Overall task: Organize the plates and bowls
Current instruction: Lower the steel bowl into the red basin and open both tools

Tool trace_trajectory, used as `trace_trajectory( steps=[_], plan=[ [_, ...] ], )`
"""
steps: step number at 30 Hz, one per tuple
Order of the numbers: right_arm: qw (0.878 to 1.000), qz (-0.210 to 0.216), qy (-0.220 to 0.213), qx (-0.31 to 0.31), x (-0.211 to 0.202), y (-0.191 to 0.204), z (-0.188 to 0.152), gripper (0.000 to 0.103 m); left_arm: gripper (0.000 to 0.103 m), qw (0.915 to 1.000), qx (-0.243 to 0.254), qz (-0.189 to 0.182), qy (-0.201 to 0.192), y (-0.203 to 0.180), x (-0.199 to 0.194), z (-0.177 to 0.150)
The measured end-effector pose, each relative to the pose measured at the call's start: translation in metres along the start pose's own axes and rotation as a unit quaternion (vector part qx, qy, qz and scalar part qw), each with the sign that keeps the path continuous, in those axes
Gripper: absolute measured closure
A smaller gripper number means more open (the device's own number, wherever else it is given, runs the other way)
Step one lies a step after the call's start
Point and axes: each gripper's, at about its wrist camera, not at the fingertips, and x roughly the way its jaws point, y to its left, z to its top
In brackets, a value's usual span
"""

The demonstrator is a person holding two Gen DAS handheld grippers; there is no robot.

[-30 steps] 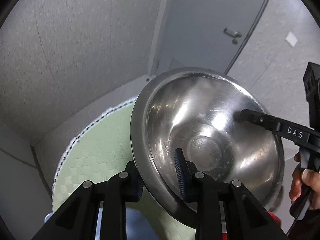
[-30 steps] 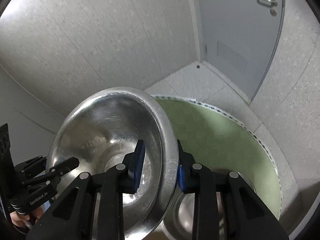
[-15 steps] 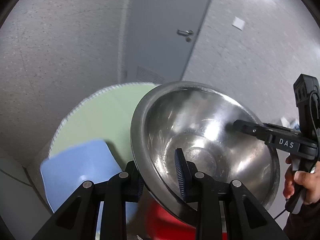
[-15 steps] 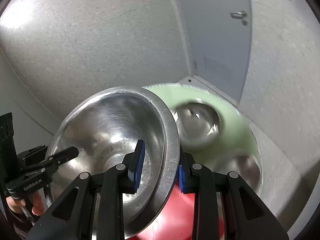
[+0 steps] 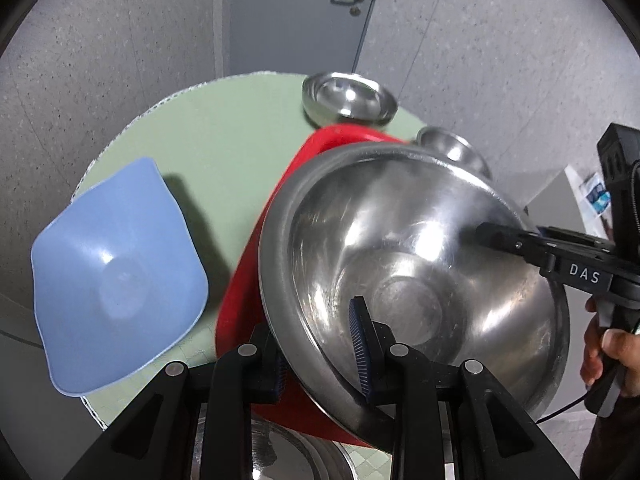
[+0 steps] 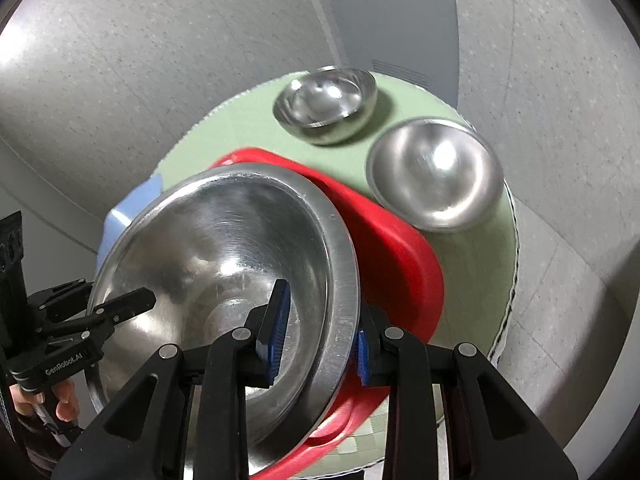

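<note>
Both grippers hold one large steel bowl (image 5: 416, 264) by opposite rims, above a red bowl (image 5: 248, 280). My left gripper (image 5: 320, 340) is shut on its near rim in the left wrist view. My right gripper (image 6: 318, 332) is shut on the rim of the large steel bowl (image 6: 224, 256) over the red bowl (image 6: 400, 248). A blue bowl (image 5: 116, 276) sits at the left on the round green table (image 5: 224, 128). Two smaller steel bowls (image 6: 328, 100) (image 6: 434, 172) stand at the back.
Another steel bowl (image 5: 288, 456) lies partly hidden at the table's near edge below my left gripper. The table edge (image 6: 512, 240) drops to speckled floor. A grey door (image 5: 304, 12) stands behind.
Both cameras have tilted downward with the large bowl held between them. The table, the blue bowl, the red bowl and the small steel bowls have come into view beneath it.
</note>
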Motion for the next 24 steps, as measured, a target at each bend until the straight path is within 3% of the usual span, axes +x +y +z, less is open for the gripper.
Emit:
trace_trajectory(
  steps=[6, 9, 12, 14, 16, 21, 24],
  plan=[
    [1.000, -0.021, 0.006, -0.017, 0.011, -0.006, -0.013, 0.074, 0.079, 0.9998, -0.007, 0.012, 0.011, -0.021, 0.020, 0.002],
    [0.999, -0.029, 0.006, -0.025, 0.014, -0.005, -0.015, 0.072, 0.074, 0.9997, -0.009, 0.017, 0.012, -0.027, 0.033, 0.010],
    [0.999, -0.033, 0.007, -0.026, 0.014, -0.006, -0.013, 0.070, 0.059, 0.9998, -0.016, 0.003, 0.009, -0.031, 0.037, 0.011],
    [0.999, -0.027, 0.004, -0.022, 0.009, -0.007, -0.012, 0.060, 0.048, 0.9998, -0.018, -0.012, 0.000, -0.032, 0.029, 0.010],
    [0.999, -0.024, -0.002, -0.022, 0.002, -0.008, -0.011, 0.052, 0.030, 0.9997, -0.016, -0.014, -0.011, -0.033, 0.018, 0.007],
    [0.999, -0.031, -0.016, -0.019, -0.018, -0.009, -0.005, 0.051, 0.022, 0.9992, -0.025, -0.015, -0.029, -0.032, -0.009, -0.002],
    [0.999, -0.029, -0.037, -0.026, -0.035, 0.003, 0.006, 0.051, 0.017, 0.9974, -0.036, -0.012, -0.061, -0.026, -0.031, -0.003]
  ],
)
